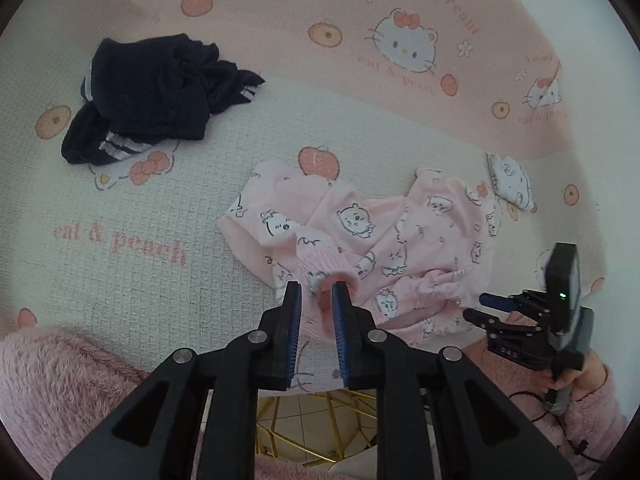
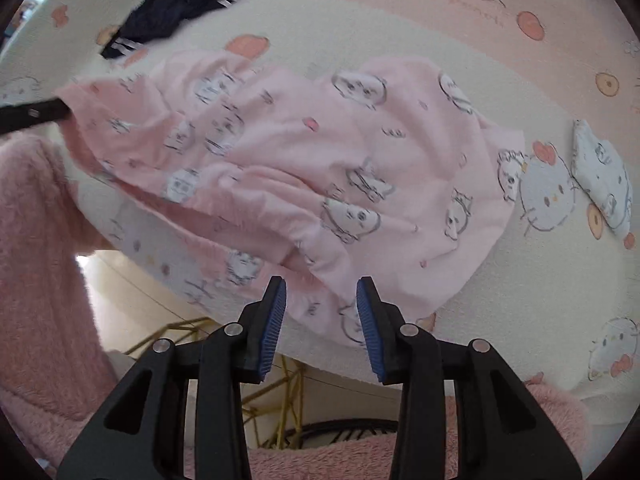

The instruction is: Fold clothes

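The pink top (image 1: pixel 384 240) lies crumpled on the bed cover (image 1: pixel 160 200), near its edge. Left gripper (image 1: pixel 316 294): jaws narrow, pink cuff between, maybe not pinched. Right gripper (image 2: pixel 321 292): jaws partway apart, w/ cloth under, holding nothing. Dark clothes (image 1: pixel 152 96) sit far off.

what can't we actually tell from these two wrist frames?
- Left gripper in the left wrist view: jaws apart around a cuff of the pink garment; pad contact unclear.
- Right gripper in its own view: the garment's hem runs behind the fingers, so whether it lies between them is unclear.
- Dark garment in the right wrist view: blurred, type unreadable.
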